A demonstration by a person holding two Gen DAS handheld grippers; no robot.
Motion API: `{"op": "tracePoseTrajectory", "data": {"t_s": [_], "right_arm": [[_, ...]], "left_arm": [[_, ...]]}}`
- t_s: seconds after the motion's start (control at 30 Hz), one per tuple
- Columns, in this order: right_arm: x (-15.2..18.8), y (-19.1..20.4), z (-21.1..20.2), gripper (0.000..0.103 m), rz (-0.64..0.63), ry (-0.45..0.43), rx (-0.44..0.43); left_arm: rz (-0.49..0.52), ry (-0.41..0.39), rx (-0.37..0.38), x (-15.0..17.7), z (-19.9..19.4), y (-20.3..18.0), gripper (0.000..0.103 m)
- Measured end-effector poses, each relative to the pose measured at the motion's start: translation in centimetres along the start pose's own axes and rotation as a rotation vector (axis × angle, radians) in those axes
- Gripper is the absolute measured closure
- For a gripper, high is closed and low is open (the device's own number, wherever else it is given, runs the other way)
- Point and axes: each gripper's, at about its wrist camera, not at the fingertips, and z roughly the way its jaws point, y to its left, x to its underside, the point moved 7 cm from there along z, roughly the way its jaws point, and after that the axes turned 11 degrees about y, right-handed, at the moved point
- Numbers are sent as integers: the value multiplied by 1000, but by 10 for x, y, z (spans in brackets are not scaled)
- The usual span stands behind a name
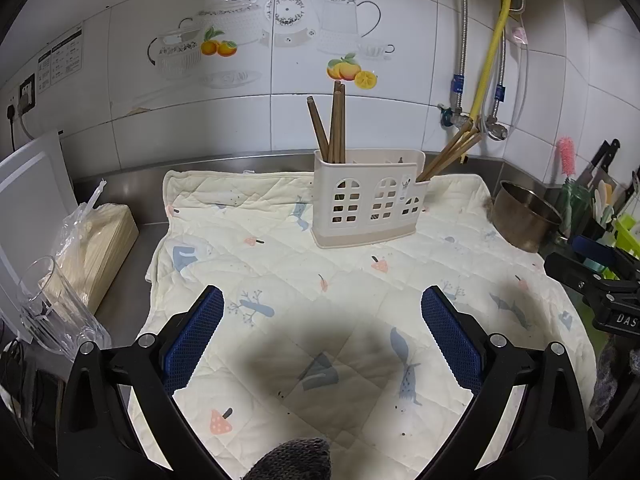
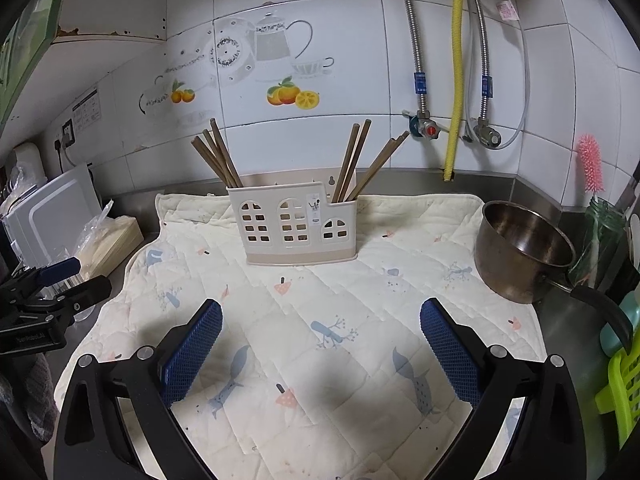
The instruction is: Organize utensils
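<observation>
STEP: sorting apparently done or paused | LEFT: left gripper (image 1: 322, 320) jaws spread, empty | RIGHT: right gripper (image 2: 321, 332) jaws spread, empty | OBJECT: chopsticks (image 2: 218, 158) in utensil holder (image 2: 296, 228), ahead of both jaws, well apart | NEXT: confirm 2 end compartments filled, none loose on quilted mat (image 2: 304, 308).

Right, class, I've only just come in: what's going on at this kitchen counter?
A person holds two grippers above a quilted mat, and both the left gripper and the right gripper are open and empty. The chopsticks are already in the beige utensil holder: one bunch in its left compartment, another in its right. A metal pot sits on the mat's right edge. Nothing is being gripped now.
</observation>
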Motion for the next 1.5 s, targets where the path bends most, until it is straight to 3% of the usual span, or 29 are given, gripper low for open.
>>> {"op": "tracePoseTrajectory", "data": {"t_s": [1.5], "right_arm": [[3, 7, 7, 7, -15, 21, -11]], "left_arm": [[7, 18, -3, 6, 4, 3, 5]]}}
